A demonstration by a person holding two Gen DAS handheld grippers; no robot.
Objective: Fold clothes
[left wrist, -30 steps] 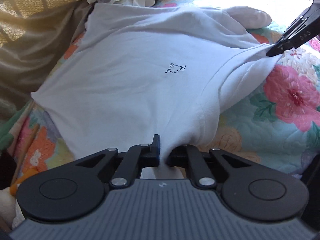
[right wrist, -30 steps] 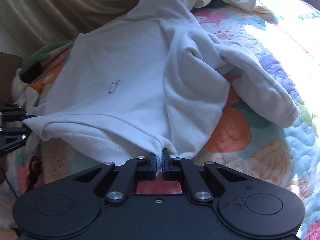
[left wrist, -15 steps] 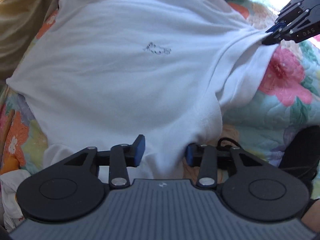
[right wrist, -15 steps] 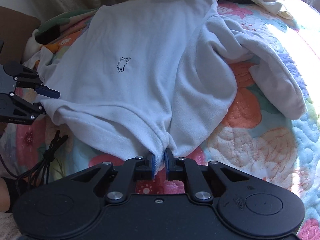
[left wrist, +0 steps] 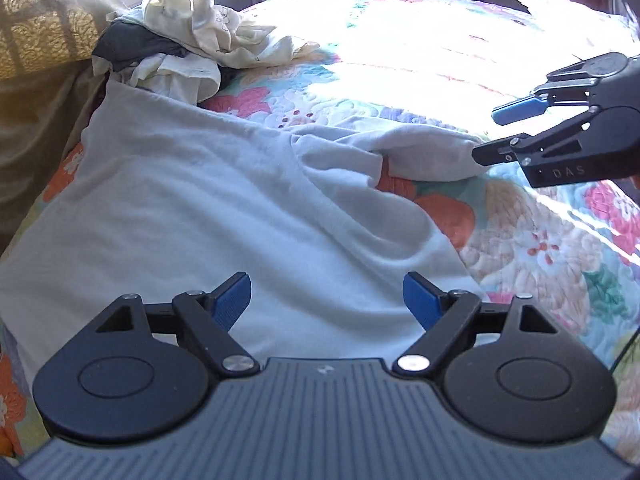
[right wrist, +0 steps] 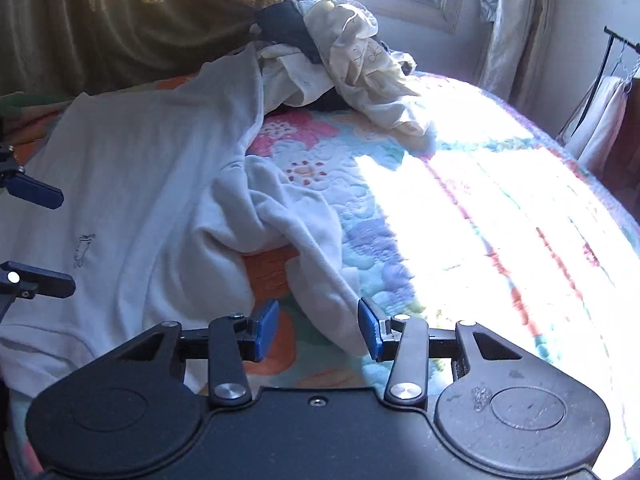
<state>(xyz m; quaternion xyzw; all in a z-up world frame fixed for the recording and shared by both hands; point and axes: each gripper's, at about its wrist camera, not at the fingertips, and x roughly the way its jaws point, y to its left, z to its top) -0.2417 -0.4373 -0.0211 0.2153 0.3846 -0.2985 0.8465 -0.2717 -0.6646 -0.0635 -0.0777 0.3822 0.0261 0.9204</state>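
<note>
A floral quilt covers the bed, sunlit at its far side. A white shirt lies spread across its near left part, one sleeve crumpled rightward. A heap of clothes sits far behind. The left gripper and right gripper have just been opening, jaws spread, pinching nothing.

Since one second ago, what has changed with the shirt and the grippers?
Both let go: the left hand-held gripper and right hand-held gripper were shut on the shirt hem; their jaws have just been opening, and nothing is pinched. The shirt now lies slack on the quilt. The clothes pile stayed.
</note>
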